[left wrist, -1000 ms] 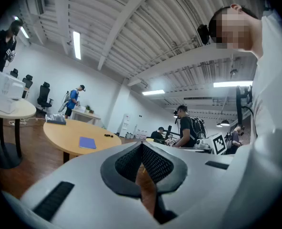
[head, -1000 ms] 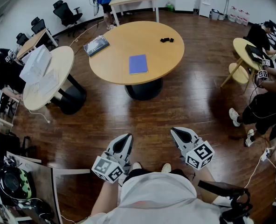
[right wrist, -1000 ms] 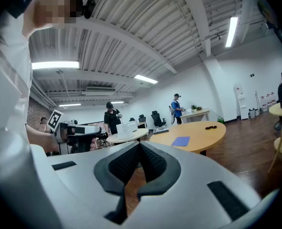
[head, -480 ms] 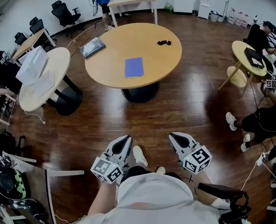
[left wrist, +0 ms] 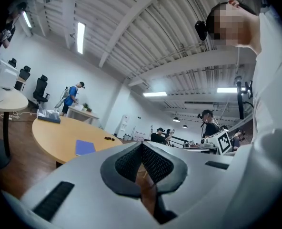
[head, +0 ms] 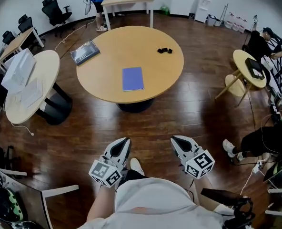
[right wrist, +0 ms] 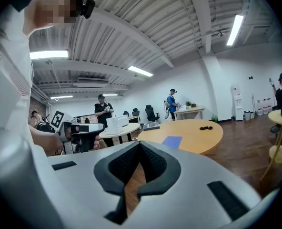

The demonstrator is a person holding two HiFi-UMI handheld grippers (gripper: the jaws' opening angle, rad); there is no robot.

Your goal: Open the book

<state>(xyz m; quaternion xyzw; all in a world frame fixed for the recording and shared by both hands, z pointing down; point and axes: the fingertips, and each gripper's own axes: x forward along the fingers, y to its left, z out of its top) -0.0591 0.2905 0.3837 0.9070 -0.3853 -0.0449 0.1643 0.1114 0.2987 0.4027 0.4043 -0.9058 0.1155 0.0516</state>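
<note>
Book (head: pixel 132 78): blue, closed, flat on the round table (head: pixel 107 51), near the table edge that faces the claws. Well ahead of both claws, no contact.

Left claw (head: pixel 124 140): jaws together, nothing between them. Held low over the wood floor (head: pixel 84 128), in front of the person's torso (head: pixel 155 202). In the left gripper view the book sits ahead and a little left of the jaw tips.

Right claw (head: pixel 175 138): jaws together, nothing between them. It sits beside the left claw, apart from it. In the right gripper view the book sits ahead and slightly right of the jaw tips.

Past the book, seen from the claws: small black item (head: pixel 164 50) on the tabletop. Magazine (head: pixel 85 52) at the table's far-left rim. A second round table (head: pixel 31 87) stands well off to the left claw's left. A seated person (head: pixel 262 140) is off to the right claw's right.
</note>
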